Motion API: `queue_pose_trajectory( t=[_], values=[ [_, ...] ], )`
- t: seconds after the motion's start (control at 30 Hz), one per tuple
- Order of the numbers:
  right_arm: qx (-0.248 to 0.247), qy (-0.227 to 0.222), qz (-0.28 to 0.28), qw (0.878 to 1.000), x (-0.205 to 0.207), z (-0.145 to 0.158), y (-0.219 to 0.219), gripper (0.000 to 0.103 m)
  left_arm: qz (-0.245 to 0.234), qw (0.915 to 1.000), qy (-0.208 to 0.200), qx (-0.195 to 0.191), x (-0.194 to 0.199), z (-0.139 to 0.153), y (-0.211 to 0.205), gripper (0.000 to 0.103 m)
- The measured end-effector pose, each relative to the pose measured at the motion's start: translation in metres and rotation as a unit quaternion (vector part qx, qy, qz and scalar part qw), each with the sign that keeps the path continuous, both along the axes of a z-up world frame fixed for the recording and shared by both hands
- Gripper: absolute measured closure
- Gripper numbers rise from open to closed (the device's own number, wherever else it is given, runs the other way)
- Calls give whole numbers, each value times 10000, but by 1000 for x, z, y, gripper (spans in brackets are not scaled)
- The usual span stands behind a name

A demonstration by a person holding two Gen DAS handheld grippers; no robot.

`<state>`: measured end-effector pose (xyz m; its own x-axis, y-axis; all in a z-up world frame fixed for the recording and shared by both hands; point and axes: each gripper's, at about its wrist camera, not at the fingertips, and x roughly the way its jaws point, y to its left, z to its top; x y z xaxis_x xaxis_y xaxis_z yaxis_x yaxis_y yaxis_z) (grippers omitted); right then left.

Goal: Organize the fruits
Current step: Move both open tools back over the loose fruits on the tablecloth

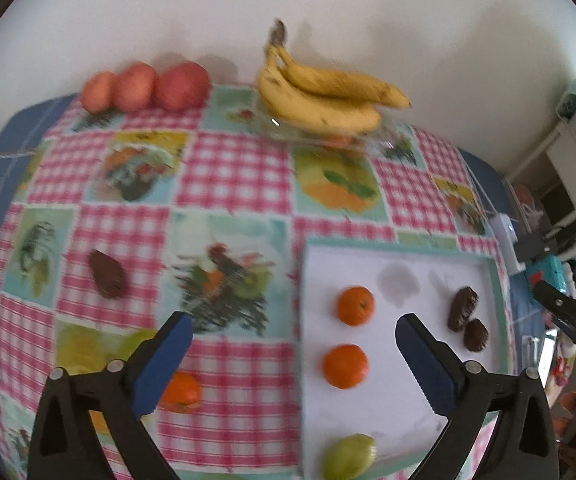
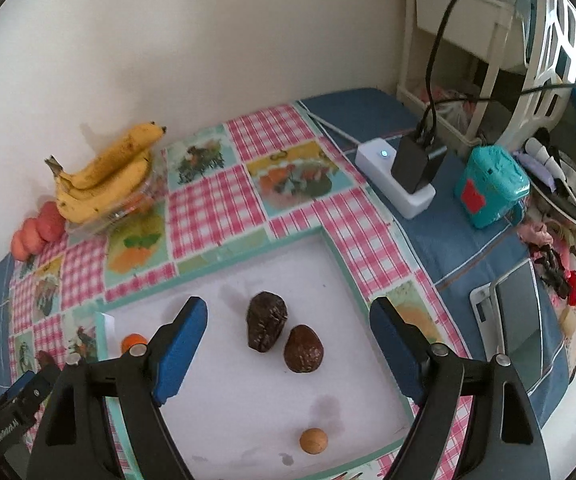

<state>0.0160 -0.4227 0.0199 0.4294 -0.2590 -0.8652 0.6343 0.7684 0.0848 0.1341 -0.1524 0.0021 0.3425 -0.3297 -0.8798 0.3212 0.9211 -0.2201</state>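
On the white tray [image 1: 407, 420], two oranges [image 1: 355, 305] are sitting in a column with a green fruit [image 1: 349, 456] below them, and two dark avocados [image 2: 267, 326] are lying side by side, nearly touching; a small round tan fruit [image 2: 313, 441] is resting near the tray's front edge. Sorting looks partly done. Still lying off the tray on the checked tablecloth [image 1: 232, 168] are another orange [image 1: 182, 392] and a third avocado [image 1: 107, 274]. The bananas [image 1: 327, 96] are piling in a glass dish beside three red apples [image 1: 144, 86] by the wall. The left gripper [image 1: 293, 334] and right gripper [image 2: 288, 320] are both hanging spread wide, carrying nothing.
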Motion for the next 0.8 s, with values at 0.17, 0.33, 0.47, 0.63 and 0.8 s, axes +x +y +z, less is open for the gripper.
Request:
queue_pose_trajectory(
  t=[0.17,0.33,0.47,0.63,0.8],
  values=[
    [-4,-22,89,10000,6,5,12,19,163,9989,-301,305,10,10,29,0],
    [60,-24,283,9996,18,3,30,19,487,9965,-438,524,19,14,67,0],
    [96,40,457,9989,30,-2,48,19,821,9936,-489,607,28,17,101,0],
    [113,61,744,9971,44,-4,74,19,1276,9900,-377,476,36,15,146,0],
    [141,162,953,9952,58,-9,100,19,1528,9852,-334,703,41,10,175,0]
  ],
)
